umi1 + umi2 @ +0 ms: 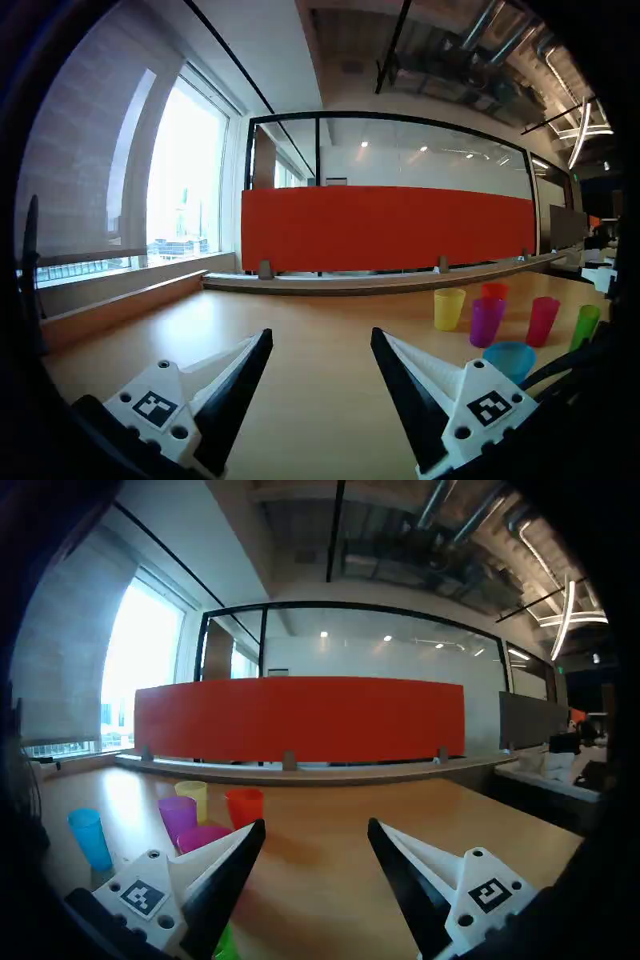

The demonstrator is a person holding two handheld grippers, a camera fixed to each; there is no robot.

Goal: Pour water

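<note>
Left gripper view and right gripper view, both looking along a desk.

A wooden table (264,308) takes up the lower half of each view. A red partition (384,228) runs across the centre of the frame at the table's far edge, with glass panels above it. A bright window (188,176) occupies the left of the frame.

The left gripper (321,332) enters from the bottom edge. Its two black-tipped fingers are spread wide, with bare tabletop between them, and they grip nothing. The right gripper (316,822) likewise enters from the bottom edge, with its fingers apart and nothing between them.

The task's things are six plastic cups standing upright in a loose cluster on the table. They sit at the right of centre in the left gripper view and at the lower left in the right gripper view.

In the left gripper view:
- The yellow cup (449,309) is leftmost.
- The purple cup (486,322) is just beside it, with the red cup (494,290) behind.
- The pink cup (542,320) and the green cup (586,326) stand further right.
- The blue cup (510,360) is lowest in the frame, just beside the right finger.

In the right gripper view the blue cup (90,838) stands apart at the far left. The green cup (226,948) peeps out beneath the left finger at the bottom edge.

Whether any cup holds water cannot be told (the cup walls are tinted and the rims are seen from the side).
</note>
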